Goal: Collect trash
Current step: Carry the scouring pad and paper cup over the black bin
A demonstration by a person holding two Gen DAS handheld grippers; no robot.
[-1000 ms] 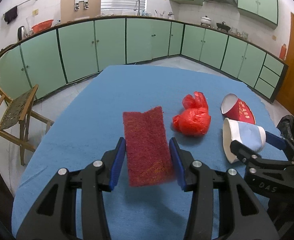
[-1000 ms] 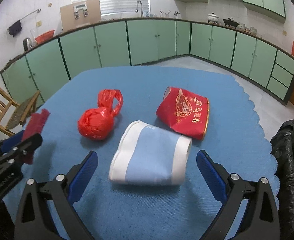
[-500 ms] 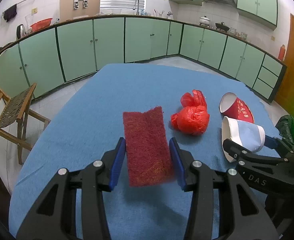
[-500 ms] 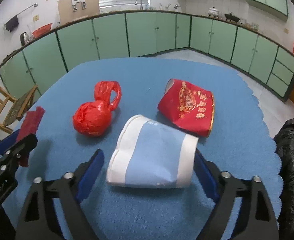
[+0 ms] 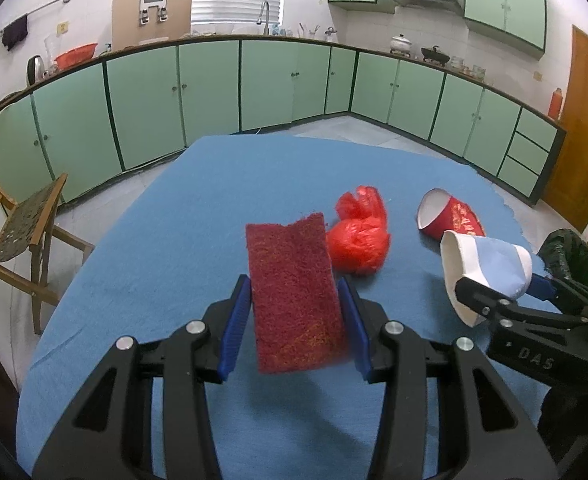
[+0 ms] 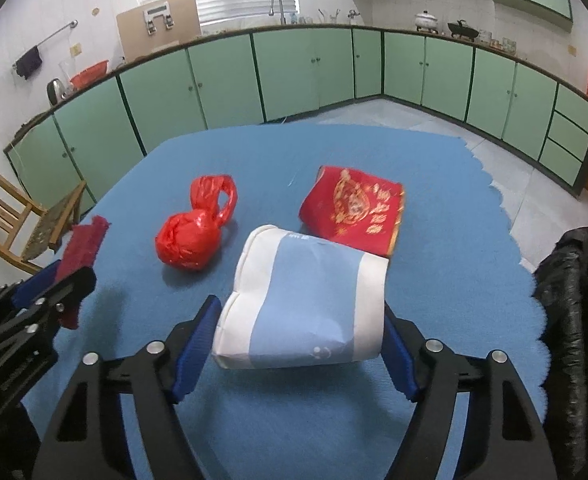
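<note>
Rough scouring pad (image 5: 296, 300), glossy plastic bag (image 5: 358, 240)

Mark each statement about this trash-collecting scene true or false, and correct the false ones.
1. The left hand-held gripper holds a dark red scouring pad. True.
2. The blue-and-white paper cup stands upright on the table. False: it lies sideways between the right hand-held gripper fingers, squeezed in as the jaws have just been closing.
3. The red plastic bag is gripped by the right hand-held gripper. False: it lies free on the blue tablecloth.
4. The red paper cup lies on its side beyond the blue-and-white cup. True.
</note>
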